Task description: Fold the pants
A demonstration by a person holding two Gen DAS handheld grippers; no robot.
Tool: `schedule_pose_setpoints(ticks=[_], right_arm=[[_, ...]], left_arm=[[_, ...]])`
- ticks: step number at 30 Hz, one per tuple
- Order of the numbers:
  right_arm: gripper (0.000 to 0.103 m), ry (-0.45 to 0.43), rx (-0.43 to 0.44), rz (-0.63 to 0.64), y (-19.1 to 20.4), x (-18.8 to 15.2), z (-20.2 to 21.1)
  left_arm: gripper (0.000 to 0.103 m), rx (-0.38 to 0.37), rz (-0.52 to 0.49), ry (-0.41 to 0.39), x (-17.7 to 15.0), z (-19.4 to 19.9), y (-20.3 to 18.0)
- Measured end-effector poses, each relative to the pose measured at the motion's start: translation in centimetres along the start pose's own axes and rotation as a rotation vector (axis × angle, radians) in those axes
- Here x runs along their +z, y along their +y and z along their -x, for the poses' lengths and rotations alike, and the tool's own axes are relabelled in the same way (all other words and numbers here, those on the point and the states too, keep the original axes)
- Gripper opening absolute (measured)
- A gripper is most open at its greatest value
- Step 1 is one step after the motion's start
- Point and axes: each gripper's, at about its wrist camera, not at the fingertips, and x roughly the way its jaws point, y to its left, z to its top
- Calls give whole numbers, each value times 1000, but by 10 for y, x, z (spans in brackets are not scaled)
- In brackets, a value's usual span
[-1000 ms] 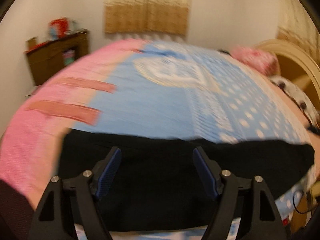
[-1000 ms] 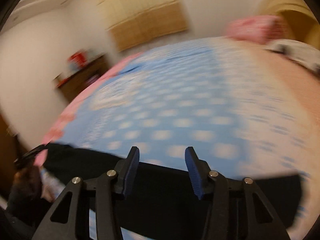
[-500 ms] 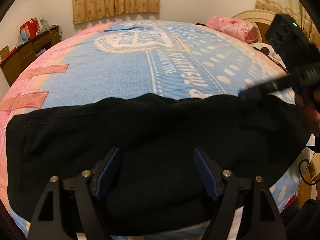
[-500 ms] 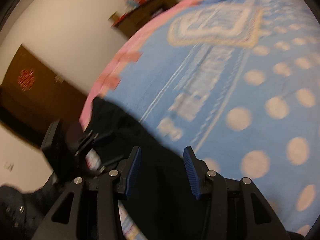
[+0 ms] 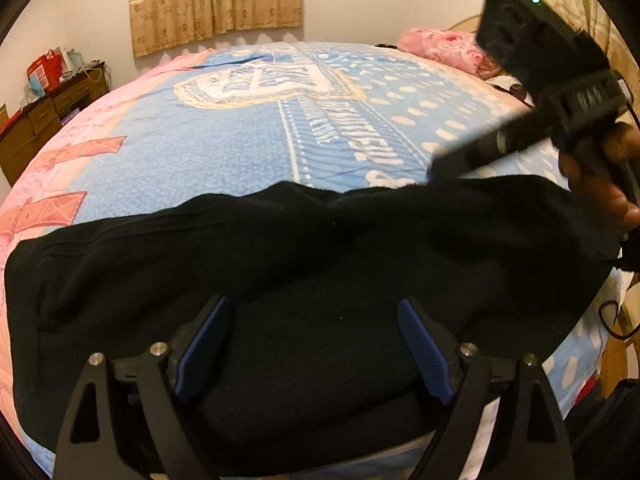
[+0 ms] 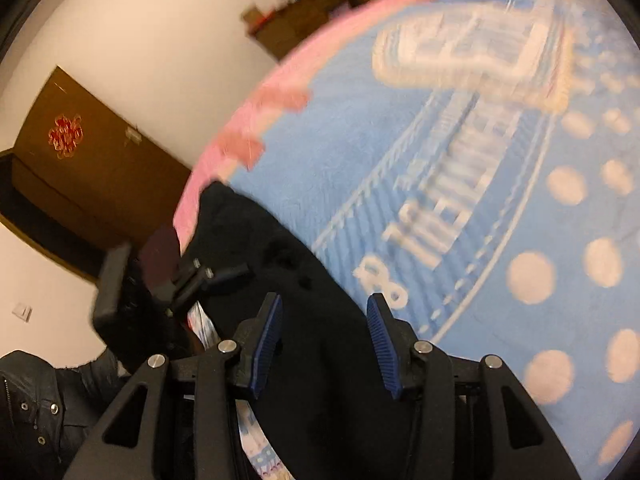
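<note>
Across the near edge of the bed [image 5: 248, 136], the black pants [image 5: 304, 264] lie spread sideways on the blue and pink cover. The left gripper [image 5: 316, 344] hangs above their middle with its jaws spread wide, grasping nothing; the right gripper [image 6: 324, 344], also released, hovers over one end. The cloth looks soft, thick and limp, so it should sag and drape; a pinch at a hem or waistband corner seems best. Black on black hides seams and folds, and the right view is blurred.
</note>
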Motion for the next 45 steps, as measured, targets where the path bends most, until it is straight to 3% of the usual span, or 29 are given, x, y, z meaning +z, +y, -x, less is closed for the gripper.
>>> schedule_pose_setpoints(ticks=[2,5,10,14,20,24,28,31,37,41,45], right_arm=[[46,81,50,22,8,-6,-16],[46,122,90,81,23,-15,-17],[46,90,85,54,22,-1,-15],[46,87,114,-8,13,12,-16],[46,174,134,-118,5,23,-50],[46,224,191,-202,-4,18,-50],[53,252,320,-326,-15,14,-61],[53,228,418,-361,-13,24,-74],[53,100,507,-455,-16,47,-86],[52,72,520,-460,-16,44,-83],[53,112,459,-445,-18,34,-69]], left_arm=[[88,-1,2,1,0,0,0],[89,-1,5,2,-1,0,-1],[89,-1,4,1,-1,0,-2],[89,0,4,2,0,0,-2],[89,0,4,2,0,0,-2],[89,0,5,2,0,0,-1],[90,1,5,2,0,-1,-2],[90,2,5,2,0,-1,-2],[90,-10,25,-4,1,1,2],[90,-26,44,-6,3,3,6],[90,-12,22,-4,2,3,4]])
